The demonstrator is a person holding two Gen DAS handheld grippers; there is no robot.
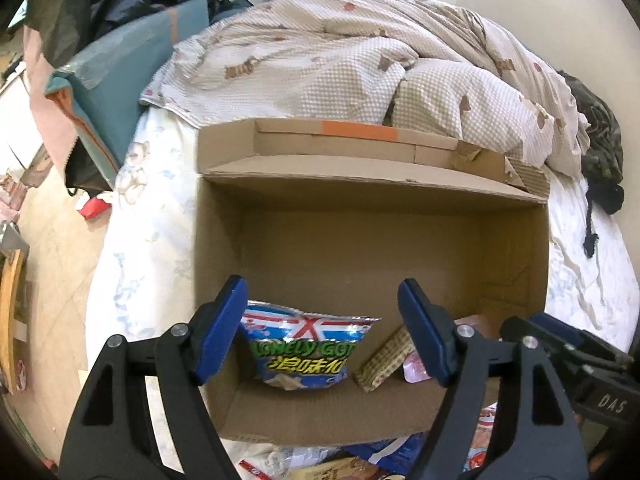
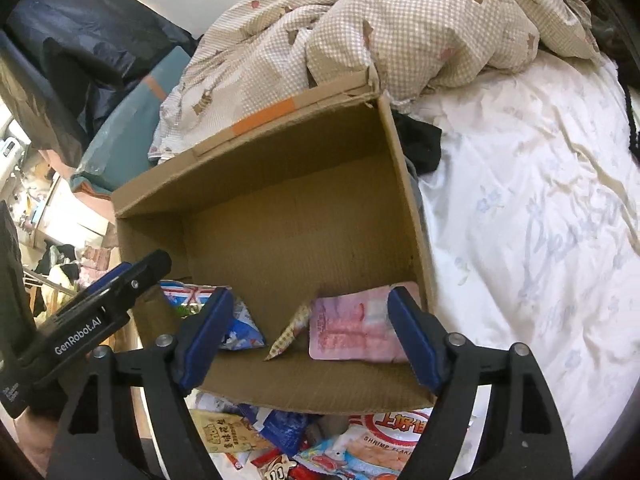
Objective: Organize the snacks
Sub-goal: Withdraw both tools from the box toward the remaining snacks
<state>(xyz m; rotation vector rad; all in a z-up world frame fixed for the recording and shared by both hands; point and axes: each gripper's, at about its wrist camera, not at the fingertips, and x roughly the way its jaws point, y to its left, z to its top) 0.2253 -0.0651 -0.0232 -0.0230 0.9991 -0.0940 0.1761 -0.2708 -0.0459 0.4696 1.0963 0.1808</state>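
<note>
Below spread fingers (image 1: 224,332), blue bag (image 1: 300,356).

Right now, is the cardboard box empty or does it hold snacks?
Not empty: the cardboard box holds a blue chip bag, a checkered packet and a pink pack.

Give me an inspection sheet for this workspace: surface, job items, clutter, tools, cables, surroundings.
Surface: bed with white sheet.
Job items: open cardboard box on the bed holds a blue chip bag, a checkered wafer pack and a pink packet; loose snack pile in front of the box.
Clutter: rumpled checkered duvet behind the box; dark garment beside it.
Tools: left tool and right tool both open, empty, above the box.
Cables: nothing seen.
Surroundings: teal board leaning beside the bed, cluttered floor.
</note>
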